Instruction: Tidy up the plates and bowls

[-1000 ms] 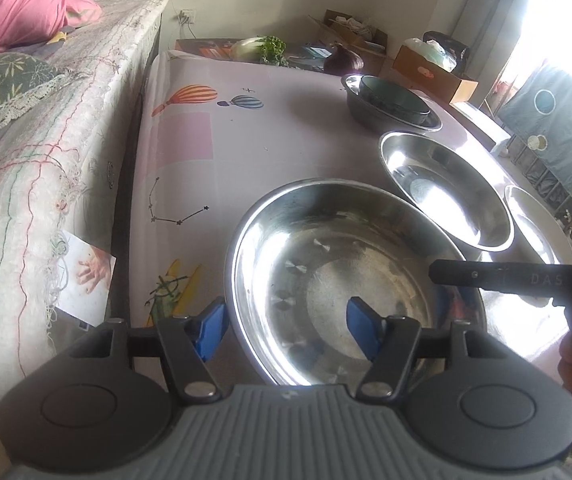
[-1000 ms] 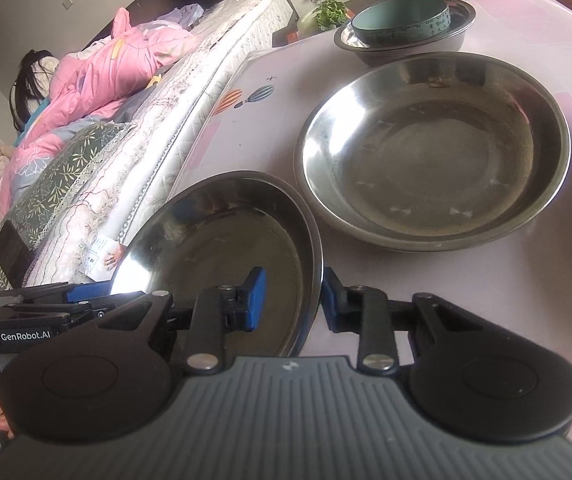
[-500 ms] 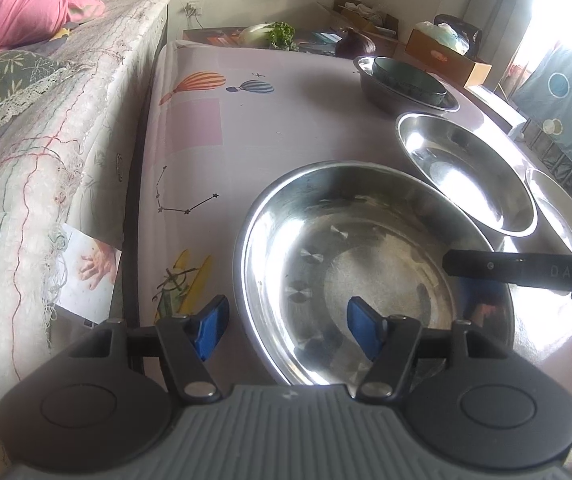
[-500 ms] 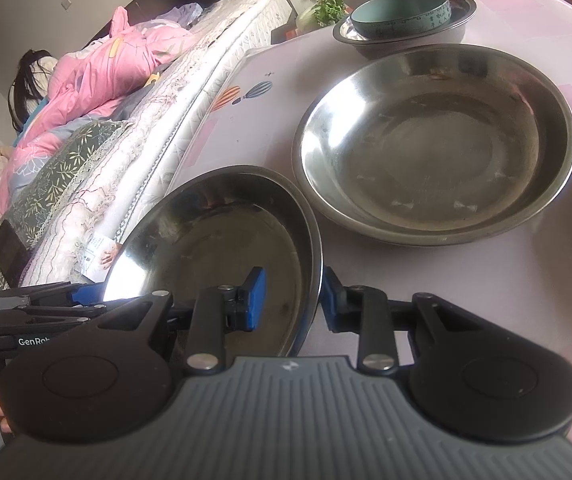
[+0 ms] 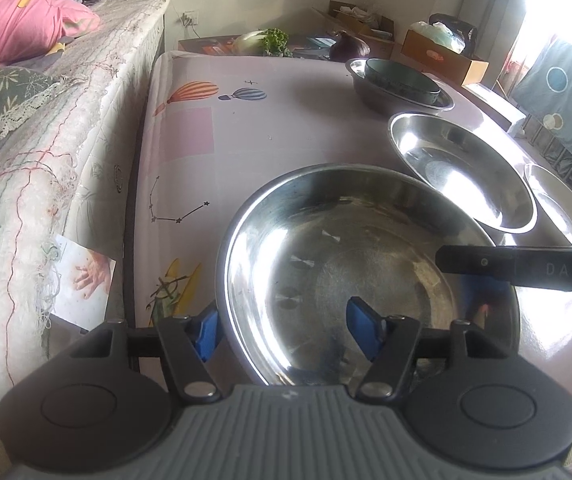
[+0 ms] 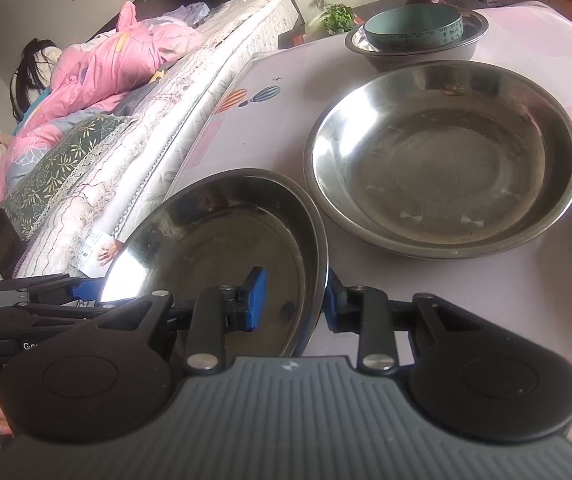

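Steel plate (image 6: 222,248) rim clamped by right gripper (image 6: 292,300), straddled by parted left gripper (image 5: 282,328).

My left gripper (image 5: 286,330) and right gripper (image 6: 292,300) both have black arms, blue pads and a grey ribbed body. The steel plate (image 5: 366,272) in front of me is bare silver metal; the second steel plate (image 6: 442,160) is the same dull silver. The bowl (image 6: 414,26) near the far edge of the tabletop is teal and sits in a silver basin (image 6: 418,52). The tablecloth (image 5: 246,132) is pale lilac, printed with striped balloons in orange and blue-grey. The blanket (image 6: 126,60) on the bed is pink.
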`<state>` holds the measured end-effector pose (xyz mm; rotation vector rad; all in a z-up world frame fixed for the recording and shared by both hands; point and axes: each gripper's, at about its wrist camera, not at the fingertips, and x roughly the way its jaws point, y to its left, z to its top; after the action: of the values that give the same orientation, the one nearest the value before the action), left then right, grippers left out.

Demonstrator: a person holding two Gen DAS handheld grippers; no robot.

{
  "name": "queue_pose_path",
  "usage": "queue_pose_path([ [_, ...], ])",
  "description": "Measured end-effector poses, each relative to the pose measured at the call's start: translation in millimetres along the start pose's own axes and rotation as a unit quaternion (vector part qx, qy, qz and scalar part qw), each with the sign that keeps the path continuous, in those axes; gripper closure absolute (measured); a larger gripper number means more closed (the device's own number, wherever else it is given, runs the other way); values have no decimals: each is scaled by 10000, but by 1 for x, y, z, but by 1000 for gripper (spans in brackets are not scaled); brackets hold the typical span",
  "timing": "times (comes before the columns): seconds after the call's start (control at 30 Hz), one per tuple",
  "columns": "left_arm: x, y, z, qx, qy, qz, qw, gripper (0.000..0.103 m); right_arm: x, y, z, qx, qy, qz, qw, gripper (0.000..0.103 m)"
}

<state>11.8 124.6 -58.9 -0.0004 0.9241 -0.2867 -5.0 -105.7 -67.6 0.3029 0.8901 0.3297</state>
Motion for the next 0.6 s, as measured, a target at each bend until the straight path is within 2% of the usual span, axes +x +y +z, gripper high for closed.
queue_pose_path([
  [0.6,-19,1,2,6,-252,83,9996,38,-10,10,5,-209,-138,12,9997,74],
])
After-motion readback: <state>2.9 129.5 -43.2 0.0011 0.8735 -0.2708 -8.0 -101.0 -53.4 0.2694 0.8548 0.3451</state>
